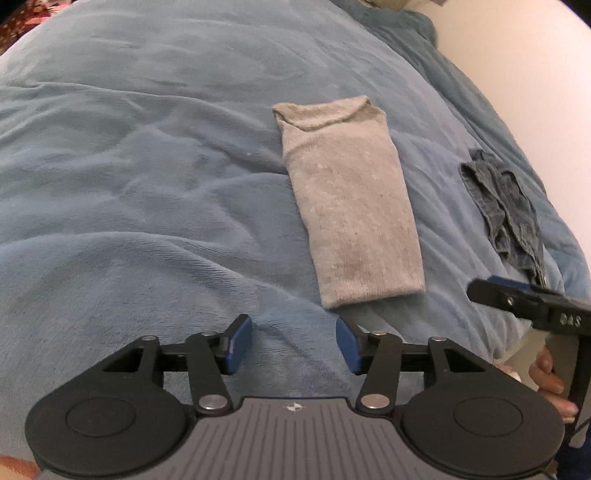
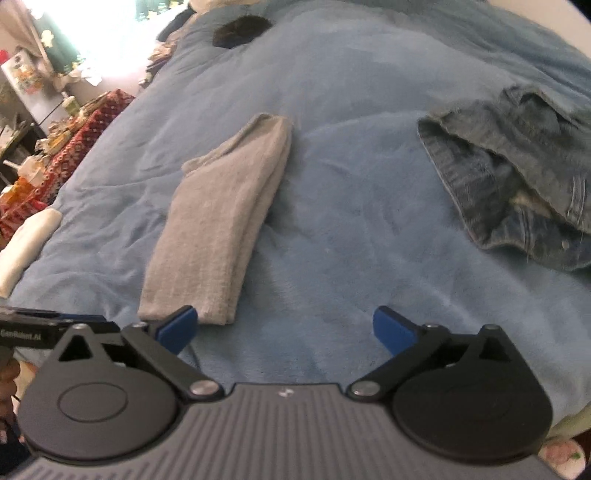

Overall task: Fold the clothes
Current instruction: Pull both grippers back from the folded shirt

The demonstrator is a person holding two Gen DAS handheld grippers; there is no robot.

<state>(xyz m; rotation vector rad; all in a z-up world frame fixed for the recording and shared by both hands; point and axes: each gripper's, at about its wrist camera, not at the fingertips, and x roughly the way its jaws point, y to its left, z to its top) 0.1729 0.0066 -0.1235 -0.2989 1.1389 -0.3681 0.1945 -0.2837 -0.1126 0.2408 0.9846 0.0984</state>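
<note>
A grey knit garment (image 1: 349, 206) lies folded into a long narrow strip on the blue blanket (image 1: 147, 166). My left gripper (image 1: 293, 345) hovers just short of its near end, open, with only blanket between the blue pads. In the right wrist view the same grey strip (image 2: 221, 221) runs away from me at left. My right gripper (image 2: 284, 330) stands wide open above the blanket (image 2: 351, 184), its left pad (image 2: 177, 328) beside the strip's near end without pressing on it. A crumpled denim garment (image 2: 517, 177) lies to the right, also visible as a denim heap (image 1: 506, 214).
The right gripper's black finger (image 1: 517, 301) and a hand (image 1: 550, 373) enter the left wrist view at right. A white folded cloth (image 2: 26, 247) lies at the bed's left edge, with a cluttered patterned table (image 2: 55, 158) beyond. A dark object (image 2: 240, 31) rests far up the bed.
</note>
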